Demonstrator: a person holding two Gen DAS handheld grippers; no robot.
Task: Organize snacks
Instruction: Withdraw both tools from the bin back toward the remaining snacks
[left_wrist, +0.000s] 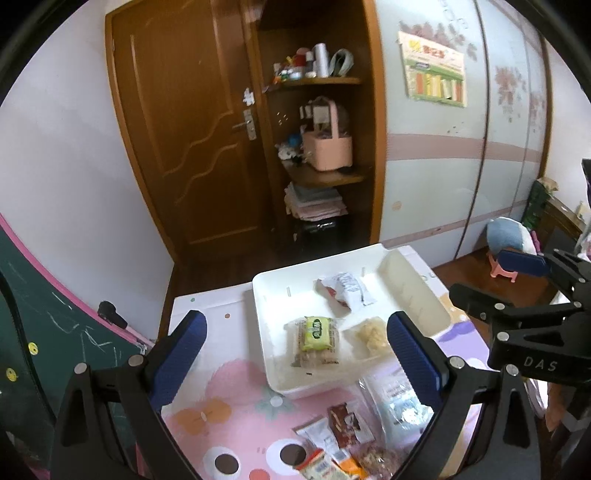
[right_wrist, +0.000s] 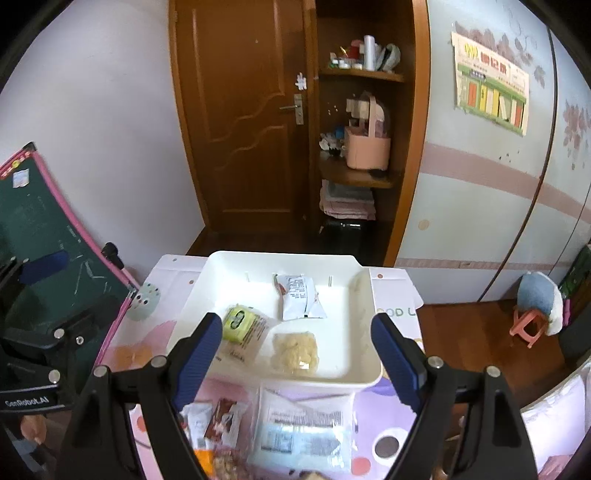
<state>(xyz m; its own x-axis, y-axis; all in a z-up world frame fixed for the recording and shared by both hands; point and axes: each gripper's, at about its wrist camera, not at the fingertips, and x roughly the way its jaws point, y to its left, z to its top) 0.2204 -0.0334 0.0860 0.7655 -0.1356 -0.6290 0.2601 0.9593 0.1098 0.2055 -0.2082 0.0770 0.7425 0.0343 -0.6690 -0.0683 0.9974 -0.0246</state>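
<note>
On the small table with the pink cartoon cloth (left_wrist: 236, 373), seen from the left wrist, sits a white tray (left_wrist: 269, 295). Three snacks lie inside it. A cookie pack with a green label (left_wrist: 316, 338) is near the front. A clear bag of pale puffs (left_wrist: 371, 338) lies right beside it. A white and red packet (left_wrist: 345, 290) lies farther back. The left gripper (left_wrist: 295, 360) has its jaws wide apart and holds nothing. More snacks wait on the cloth near the tray, like a brown packet (left_wrist: 345, 422) and a clear bag (left_wrist: 397, 400). The right gripper (left_wrist: 517, 264) shows at the right edge; I cannot tell its jaws from here.

From the right wrist, the white tray (right_wrist: 365, 354) is straight ahead with the same three snacks (right_wrist: 295, 350). The right gripper (right_wrist: 297, 360) is wide open and empty, hanging over the near edge of the tray. A big clear bag (right_wrist: 303, 428) lies on the cloth just this side of the tray.
</note>
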